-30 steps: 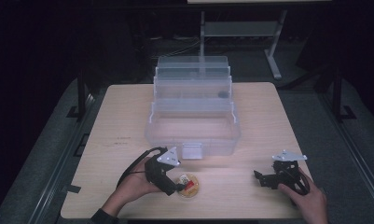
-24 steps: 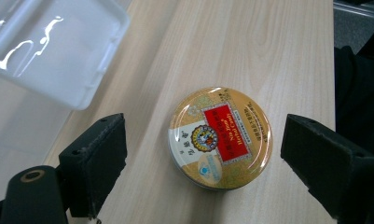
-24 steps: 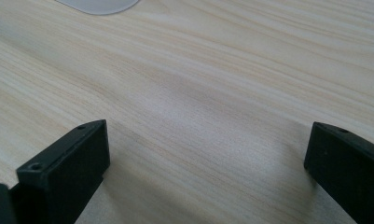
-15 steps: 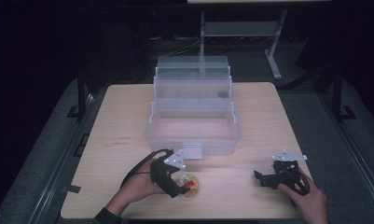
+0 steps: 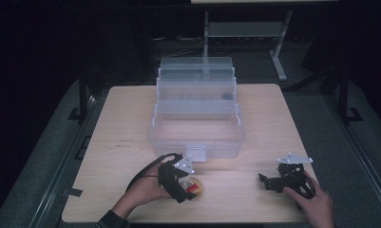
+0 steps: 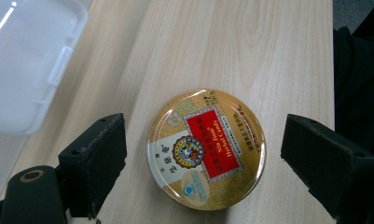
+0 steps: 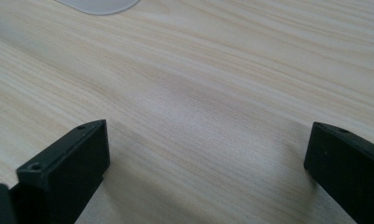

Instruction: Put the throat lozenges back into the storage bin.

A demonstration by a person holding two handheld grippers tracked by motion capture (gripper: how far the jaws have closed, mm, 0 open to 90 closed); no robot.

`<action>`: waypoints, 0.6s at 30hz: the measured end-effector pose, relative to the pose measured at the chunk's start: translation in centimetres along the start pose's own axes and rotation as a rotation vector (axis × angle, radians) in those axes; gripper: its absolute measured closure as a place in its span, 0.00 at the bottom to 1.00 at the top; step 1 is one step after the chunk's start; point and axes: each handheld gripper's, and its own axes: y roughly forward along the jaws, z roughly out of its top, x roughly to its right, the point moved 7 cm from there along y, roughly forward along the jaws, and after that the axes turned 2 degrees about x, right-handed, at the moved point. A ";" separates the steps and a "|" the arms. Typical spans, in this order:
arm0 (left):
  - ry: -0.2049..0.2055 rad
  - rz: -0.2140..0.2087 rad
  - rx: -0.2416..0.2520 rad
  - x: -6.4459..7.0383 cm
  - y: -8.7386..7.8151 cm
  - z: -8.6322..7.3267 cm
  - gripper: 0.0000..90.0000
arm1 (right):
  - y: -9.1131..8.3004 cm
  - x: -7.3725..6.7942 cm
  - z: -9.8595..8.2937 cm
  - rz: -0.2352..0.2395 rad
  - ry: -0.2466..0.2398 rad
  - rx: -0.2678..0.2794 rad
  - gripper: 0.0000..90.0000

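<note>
A round gold candy tin [image 6: 206, 148] with a red label lies flat on the wooden table near its front edge, also seen from above as the tin [image 5: 193, 187]. My left gripper [image 5: 182, 186] hangs over it, open, one jaw on each side with a gap to the tin. In the left gripper view the left gripper [image 6: 203, 163] straddles the tin without touching it. My right gripper [image 5: 269, 183] rests at the front right of the table, open, with bare wood between its jaws in the right gripper view [image 7: 203, 163].
A clear plastic tiered box [image 5: 196, 121] stands open in the middle of the table, its latch facing the front; a corner of it [image 6: 31, 65] lies close to the tin. The table's front edge [image 5: 178, 221] is just behind both hands. A metal stand [image 5: 245, 33] is beyond the table.
My left gripper has slid right and slightly forward, coming over the tin so that its jaws now straddle it. The right gripper has stayed in place.
</note>
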 end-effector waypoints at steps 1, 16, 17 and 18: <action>0.001 -0.001 -0.003 0.0 0.1 0.0 0.15 | 0.0 0.0 0.0 0.000 0.000 0.000 0.00; 0.014 -0.015 -0.077 0.1 1.3 0.1 0.15 | 0.0 0.0 0.0 0.000 0.000 0.000 0.00; 0.012 -0.017 -0.077 0.2 1.4 0.2 0.15 | 0.0 0.0 0.0 0.000 0.000 0.000 0.00; 0.017 -0.018 -0.088 0.2 1.6 0.2 0.15 | 0.0 0.0 0.0 0.000 0.000 0.000 0.00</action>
